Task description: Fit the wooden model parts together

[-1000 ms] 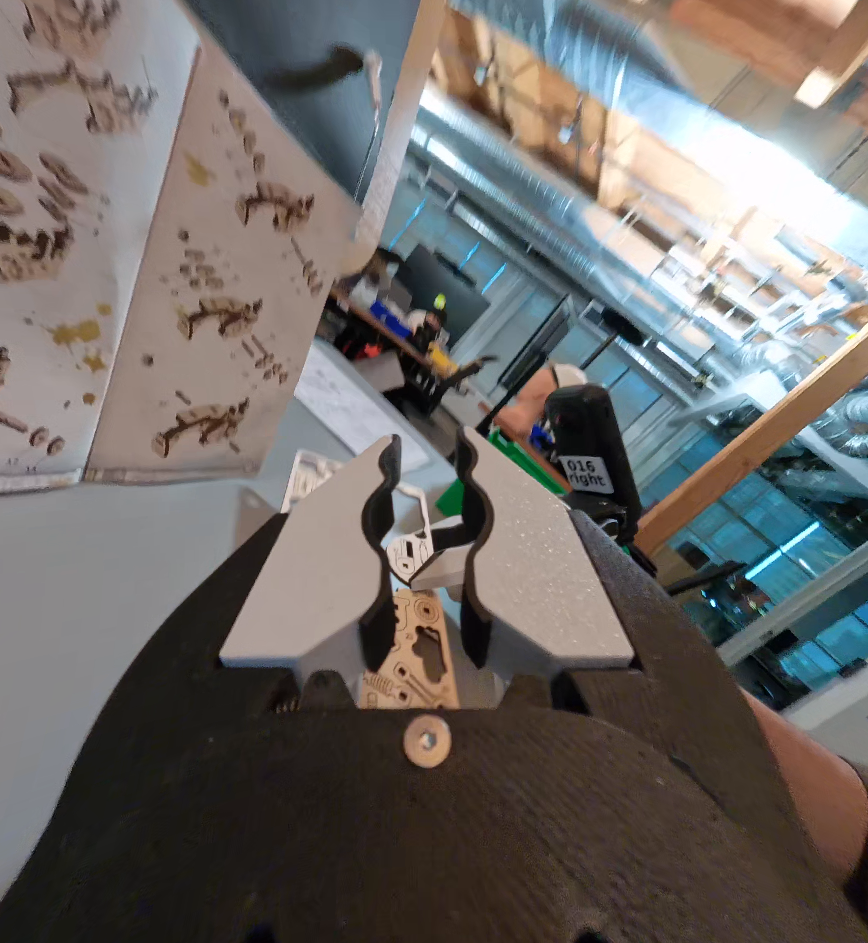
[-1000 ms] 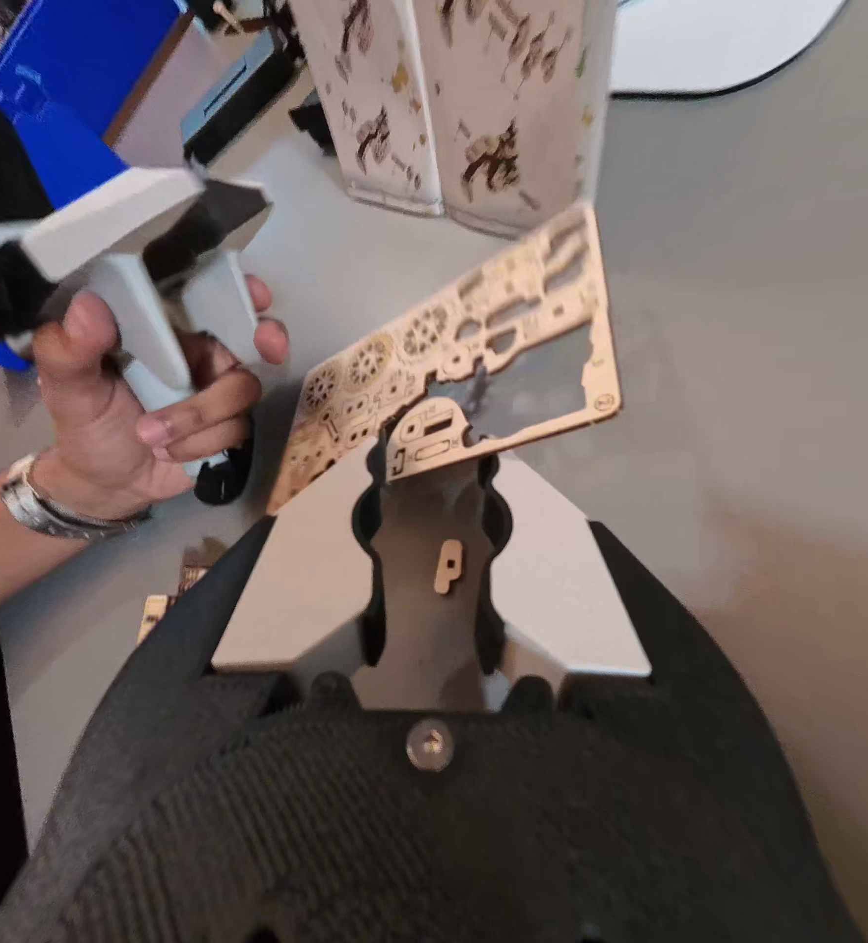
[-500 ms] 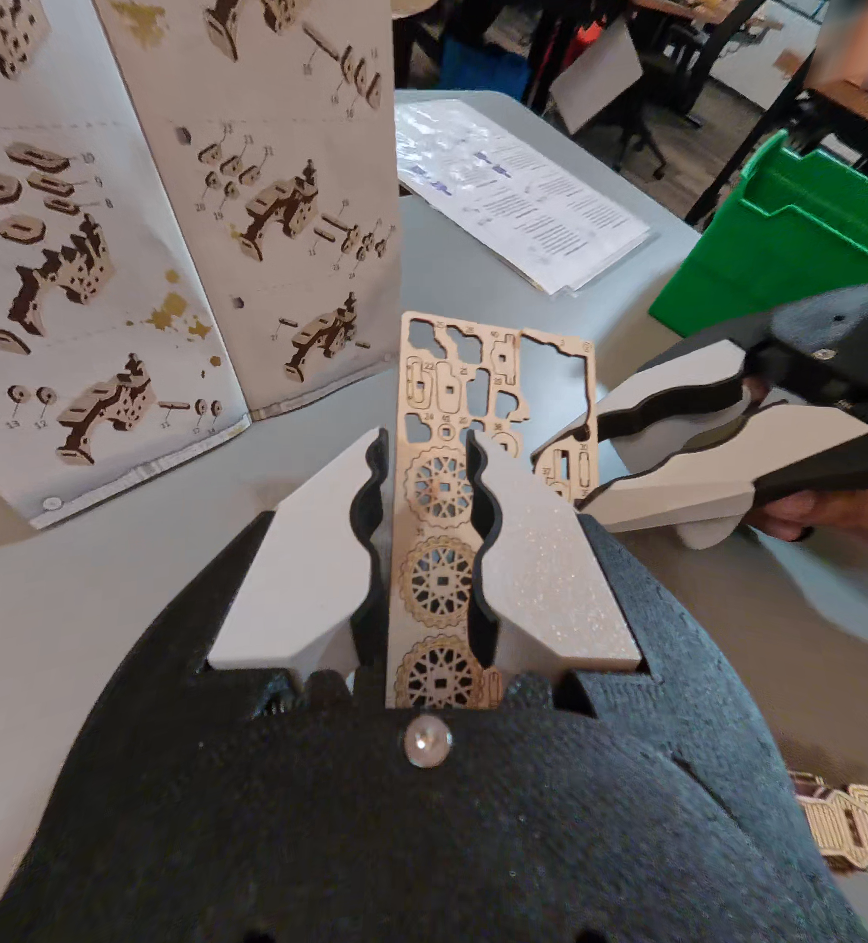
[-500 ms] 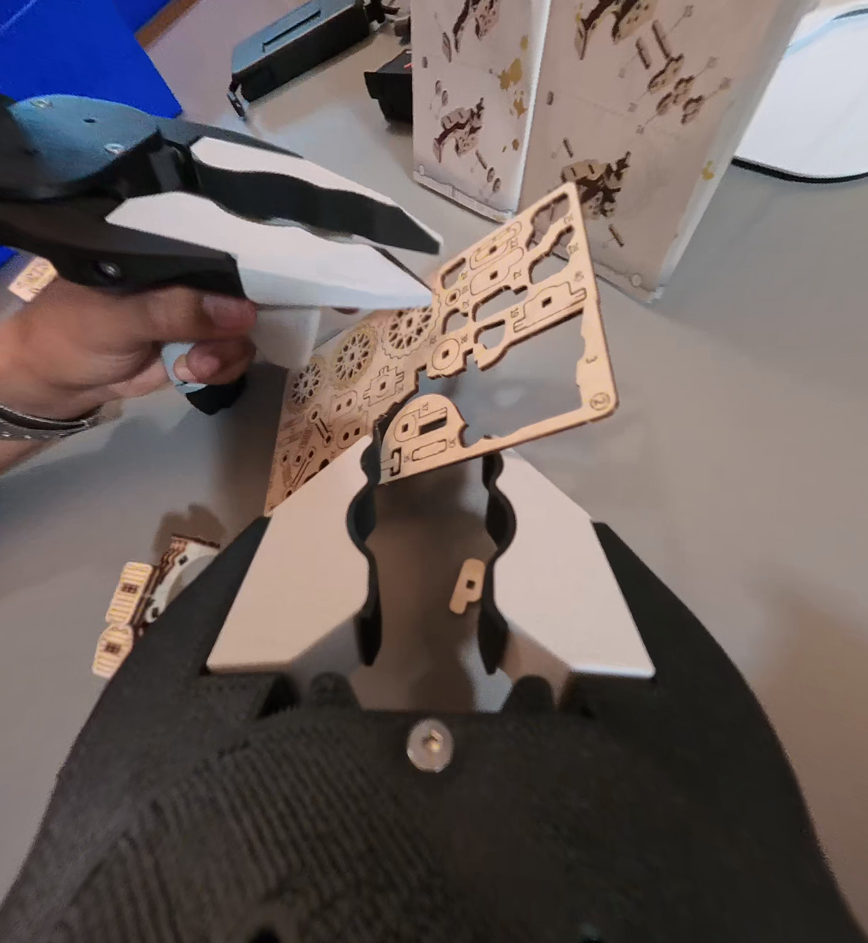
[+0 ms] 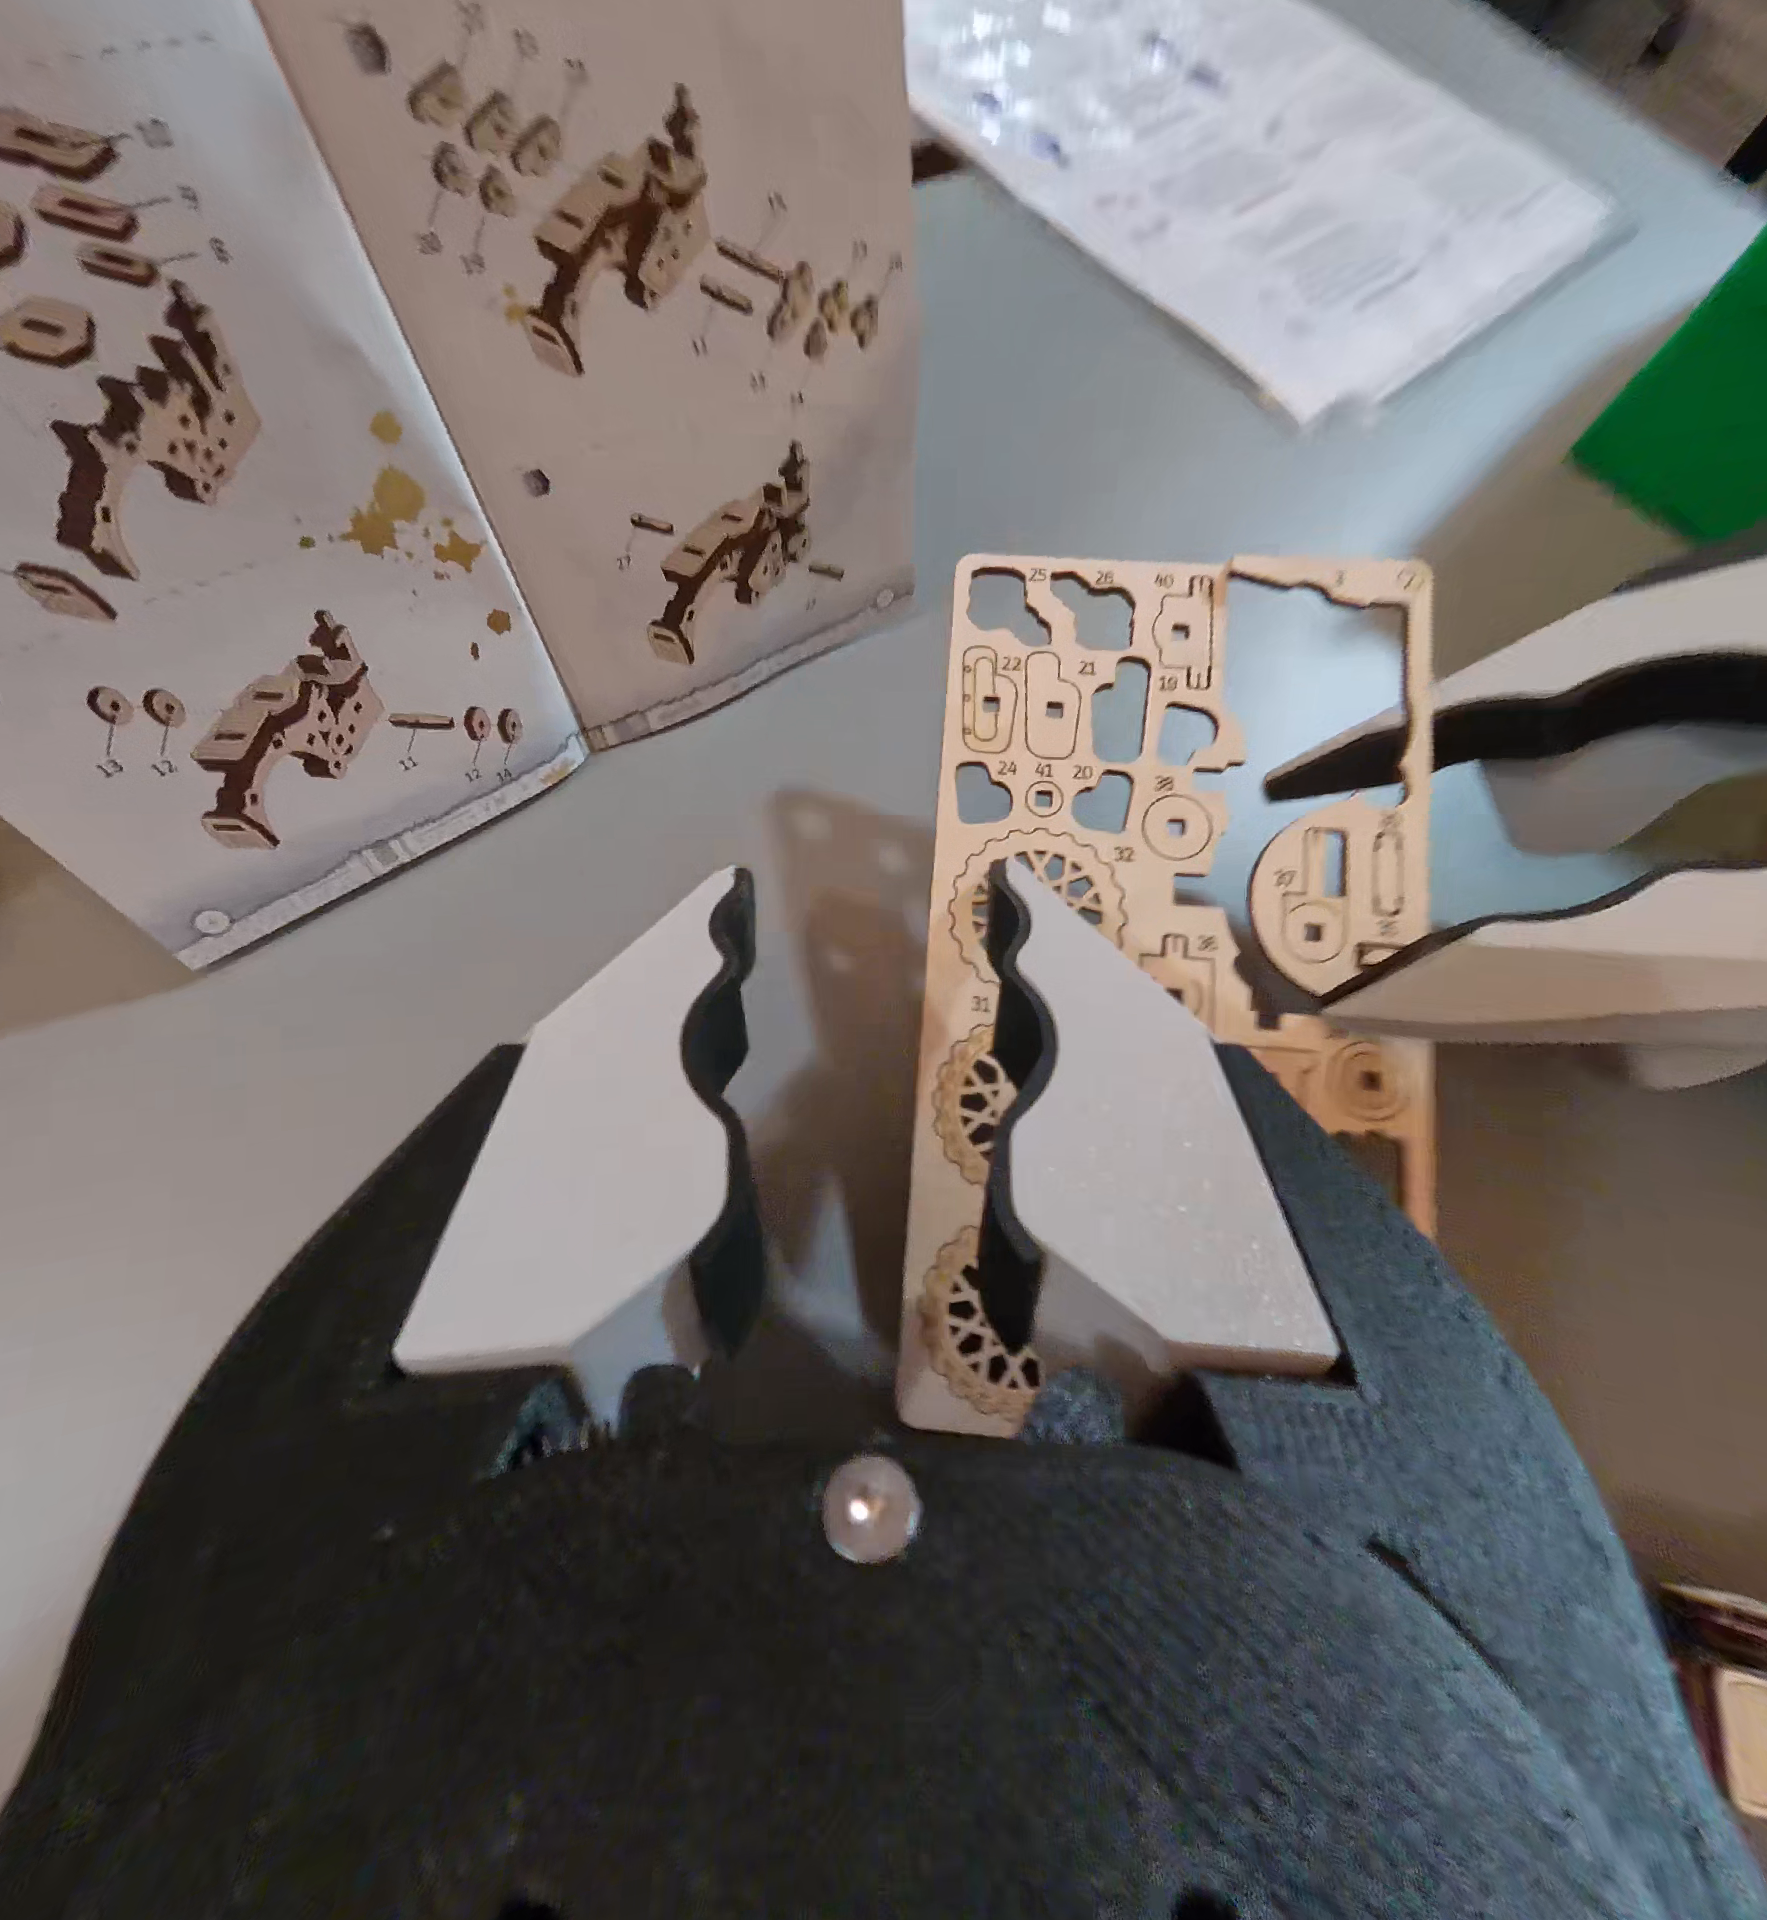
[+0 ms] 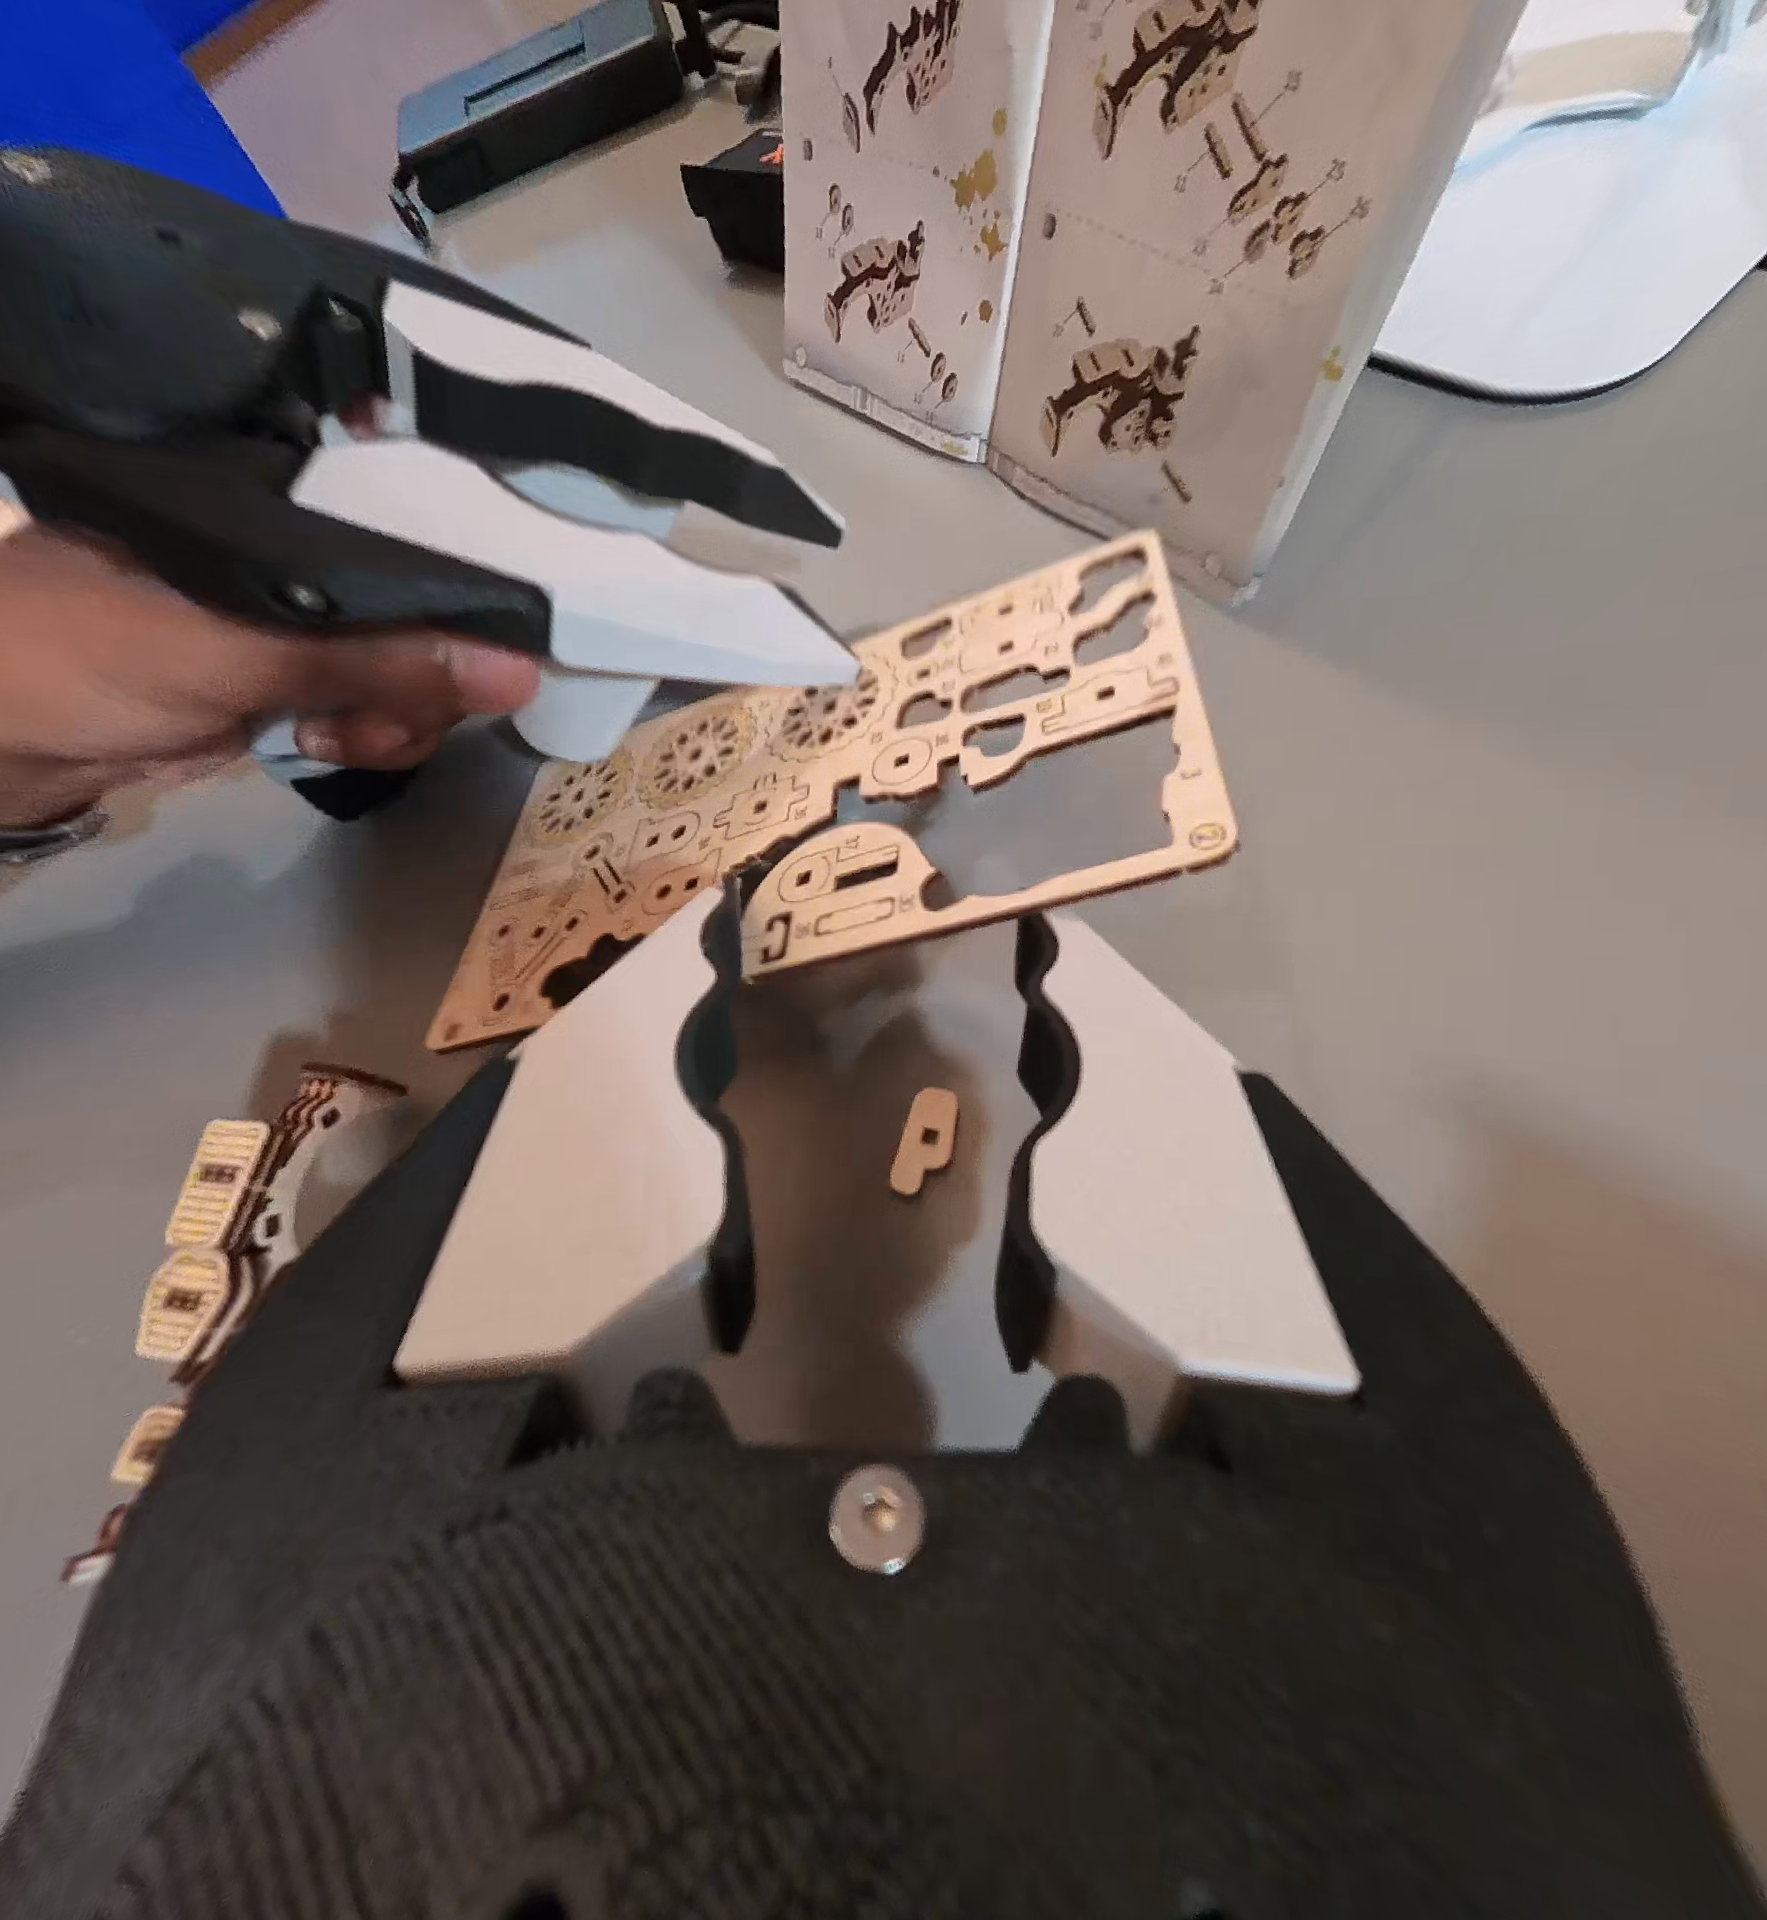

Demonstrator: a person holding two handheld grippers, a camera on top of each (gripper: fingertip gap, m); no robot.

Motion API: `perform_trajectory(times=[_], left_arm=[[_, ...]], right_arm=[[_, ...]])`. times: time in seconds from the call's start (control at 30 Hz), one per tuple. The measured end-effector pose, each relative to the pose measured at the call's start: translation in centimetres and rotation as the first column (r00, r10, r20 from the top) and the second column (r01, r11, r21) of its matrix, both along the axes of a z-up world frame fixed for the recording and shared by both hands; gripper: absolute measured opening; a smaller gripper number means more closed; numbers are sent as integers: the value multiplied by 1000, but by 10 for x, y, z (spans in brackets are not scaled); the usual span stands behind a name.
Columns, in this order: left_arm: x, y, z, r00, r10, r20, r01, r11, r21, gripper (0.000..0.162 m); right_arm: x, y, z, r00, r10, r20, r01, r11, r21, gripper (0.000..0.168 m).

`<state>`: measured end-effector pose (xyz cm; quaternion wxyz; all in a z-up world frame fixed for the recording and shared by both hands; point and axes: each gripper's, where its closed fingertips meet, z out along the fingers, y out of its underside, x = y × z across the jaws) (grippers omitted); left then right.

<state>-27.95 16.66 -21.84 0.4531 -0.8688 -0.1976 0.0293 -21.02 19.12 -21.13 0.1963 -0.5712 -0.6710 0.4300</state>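
A thin wooden parts sheet (image 5: pixel 1055 717) with gear and link cut-outs stands tilted, its low end on the grey table (image 6: pixel 1481 935). My left gripper (image 5: pixel 868 878) is open. One of its fingers lies against the sheet's gear side, and it also shows in the right wrist view (image 6: pixel 843 603). My right gripper (image 6: pixel 871 914) is open, with the sheet's (image 6: pixel 1066 894) raised edge between its jaws and resting on one fingertip. It enters the left wrist view (image 5: pixel 1294 894) from the right. A small loose wooden piece (image 6: pixel 926 1153) lies on the table between my right fingers.
A folded white instruction sheet (image 5: pixel 339 416) stands behind the sheet and also shows in the right wrist view (image 6: pixel 1118 260). Partly built model pieces (image 6: pixel 204 1226) lie at the front left. A green bin (image 5: pixel 1741 364) and papers (image 5: pixel 1253 177) are beyond. A black device (image 6: pixel 546 94) lies at the back. The small loose wooden piece (image 6: pixel 926 1153) is closer to my right gripper, around 5 cm from its tips; the left tips are 10 cm off.
The left wrist camera swung down from the ceiling to the table. My left jaws have widened and the sheet now sits against one finger. My right gripper stays open at the sheet's edge.
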Motion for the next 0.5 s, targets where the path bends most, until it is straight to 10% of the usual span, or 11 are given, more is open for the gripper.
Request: perform_trajectory(times=[0.03,0.5], left_arm=[[0,-1,-4,1000,-8,-23,7,999,-42,49],[-8,-6,-8,997,45,-55,-50,996,-80,46]], right_arm=[[1,1,1,1000,-8,1,8,1000,-21,56],[9,12,-8,1000,1,-2,0,992,126,59]])
